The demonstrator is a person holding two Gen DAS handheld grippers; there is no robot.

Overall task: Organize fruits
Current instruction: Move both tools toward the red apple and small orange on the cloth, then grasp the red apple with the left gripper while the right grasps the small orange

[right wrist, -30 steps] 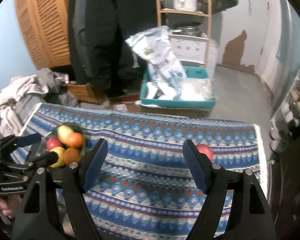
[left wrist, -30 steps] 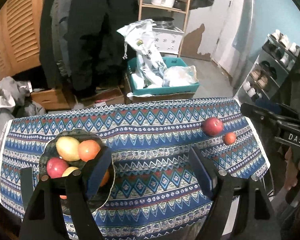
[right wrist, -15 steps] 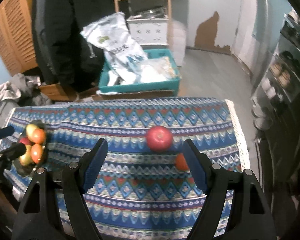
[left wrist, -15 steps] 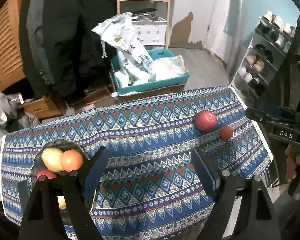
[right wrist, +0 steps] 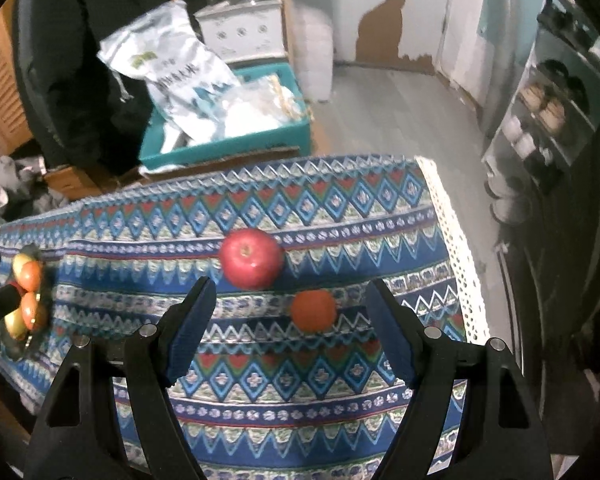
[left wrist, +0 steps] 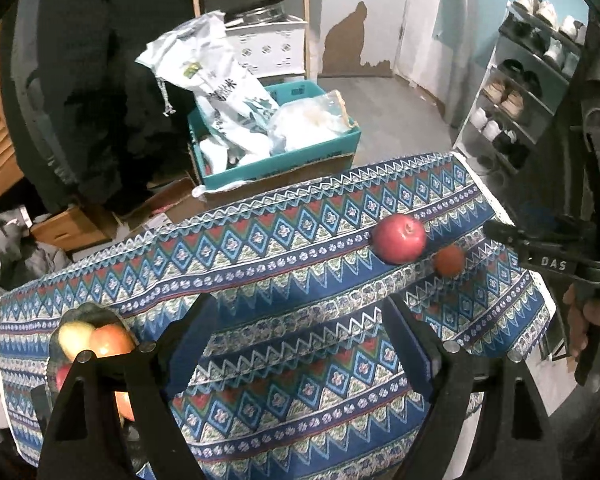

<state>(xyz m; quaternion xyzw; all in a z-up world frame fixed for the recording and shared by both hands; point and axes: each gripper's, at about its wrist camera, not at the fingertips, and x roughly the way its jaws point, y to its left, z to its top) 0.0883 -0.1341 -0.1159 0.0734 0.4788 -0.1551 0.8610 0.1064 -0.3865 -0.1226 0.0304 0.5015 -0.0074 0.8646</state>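
A red apple [right wrist: 252, 258] and a small orange fruit [right wrist: 314, 310] lie on the patterned tablecloth [right wrist: 260, 380] near its right end. My right gripper [right wrist: 290, 320] is open and empty, just short of them, with the orange fruit between its fingers' line. A dark bowl [left wrist: 82, 314] with several fruits sits at the left end, also in the right wrist view [right wrist: 26, 300]. My left gripper [left wrist: 300, 332] is open and empty above the middle of the cloth, the bowl behind its left finger. The apple [left wrist: 399, 239] and orange fruit [left wrist: 449, 261] also show there.
A teal crate [left wrist: 284, 156] with white bags stands on the floor behind the table. A shoe rack [left wrist: 532, 80] is at the right. Dark coats [left wrist: 100, 80] hang at the back left. The table's right edge [right wrist: 456, 240] lies close to the two fruits.
My right gripper has swung right, so the apple and orange fruit now sit between its fingers' view. My left gripper has drifted right, away from the bowl.
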